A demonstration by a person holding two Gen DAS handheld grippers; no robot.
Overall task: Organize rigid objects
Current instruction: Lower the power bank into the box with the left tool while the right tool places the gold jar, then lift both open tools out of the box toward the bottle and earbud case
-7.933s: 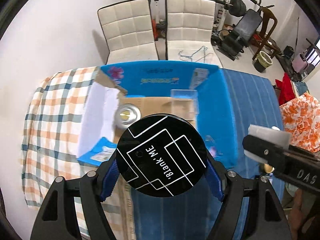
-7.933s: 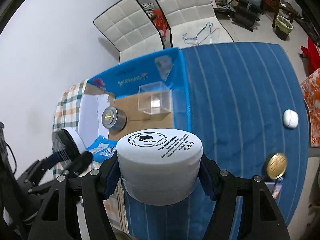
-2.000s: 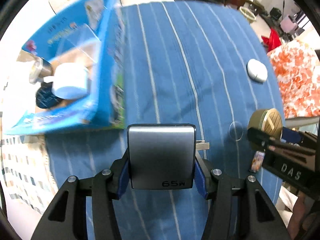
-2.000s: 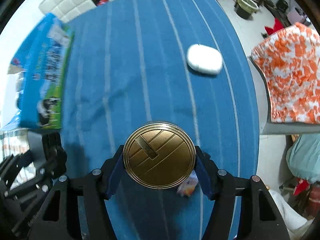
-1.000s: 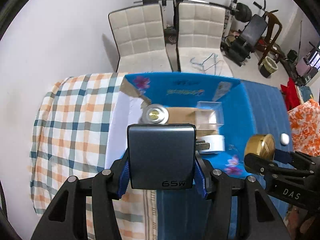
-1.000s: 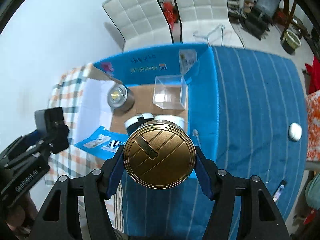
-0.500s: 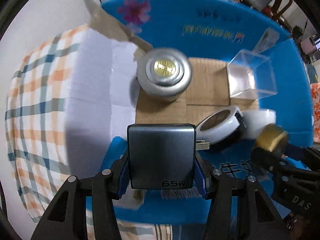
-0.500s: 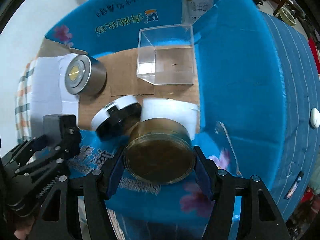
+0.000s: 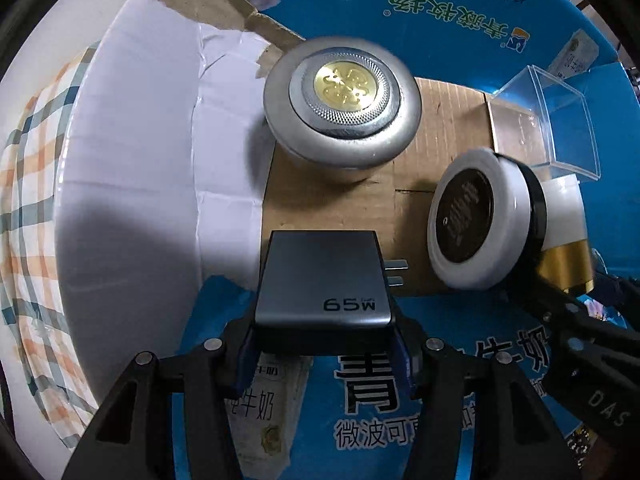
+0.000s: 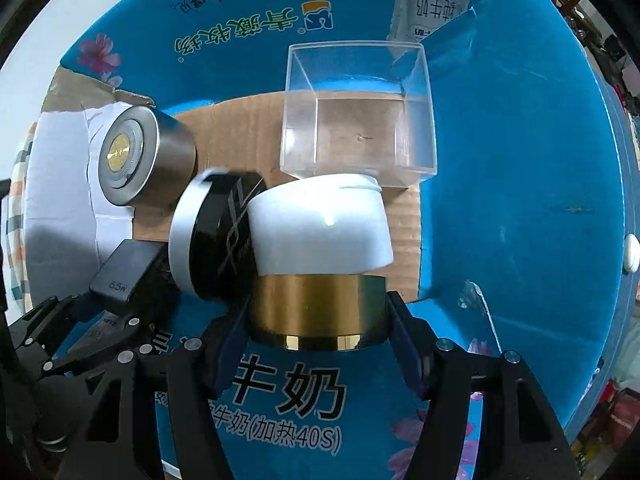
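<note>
My left gripper (image 9: pixel 324 344) is shut on a grey 65W charger (image 9: pixel 324 280), held low inside the open blue cardboard box (image 9: pixel 440 8), prongs pointing right. My right gripper (image 10: pixel 318 324) is shut on a gold round tin (image 10: pixel 318 308) at the box's near wall, touching the white cream jar (image 10: pixel 320 228). A black-and-white jar (image 9: pixel 476 220) lies tipped on its side between the two. The silver round tin (image 9: pixel 340 100) stands at the back left of the box floor. The charger (image 10: pixel 124 276) and left gripper (image 10: pixel 96 320) show at the lower left of the right wrist view.
A clear plastic cube (image 10: pixel 356 116) stands at the back of the box. The box flaps (image 10: pixel 520 160) rise on all sides. A checked cloth (image 9: pixel 28 184) lies left of the box. A small white case (image 10: pixel 631 258) rests on the blue cloth at far right.
Both grippers have dropped deeper into the box. The charger now sits close over the cardboard floor, and the gold tin has come up against the white jar.
</note>
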